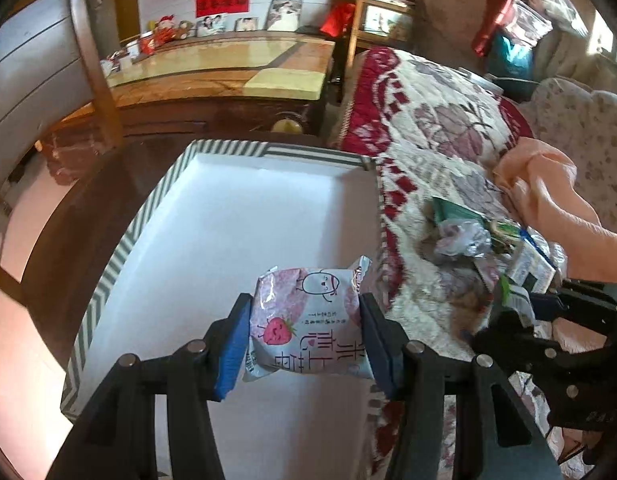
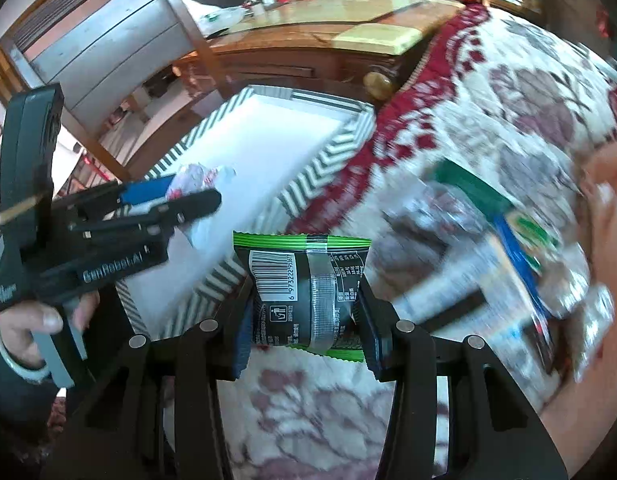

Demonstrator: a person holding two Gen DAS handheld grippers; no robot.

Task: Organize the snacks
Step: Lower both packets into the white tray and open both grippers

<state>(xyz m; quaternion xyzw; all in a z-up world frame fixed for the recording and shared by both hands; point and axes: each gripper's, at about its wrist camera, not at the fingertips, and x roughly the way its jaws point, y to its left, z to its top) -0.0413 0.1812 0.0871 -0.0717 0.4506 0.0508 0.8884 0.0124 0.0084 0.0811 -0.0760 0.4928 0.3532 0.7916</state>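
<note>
My left gripper (image 1: 304,332) is shut on a pink strawberry snack packet (image 1: 304,320), held above the white inside of a box with a grey zigzag rim (image 1: 120,256). The right wrist view also shows the left gripper (image 2: 188,196) with that packet (image 2: 196,176) over the box (image 2: 328,152). My right gripper (image 2: 304,308) is shut on a black and green snack packet (image 2: 300,292), barcode side up, just past the box's near right corner, above the blanket. The right gripper (image 1: 520,312) appears at the right edge of the left wrist view. A heap of several more snacks (image 1: 488,240) lies on the blanket.
A red and white floral blanket (image 1: 428,128) covers the surface right of the box. A peach cloth (image 1: 548,200) lies beside the snack heap. A wooden cabinet (image 1: 228,76) with framed photos stands behind. A person's hand (image 2: 40,320) grips the left tool's handle.
</note>
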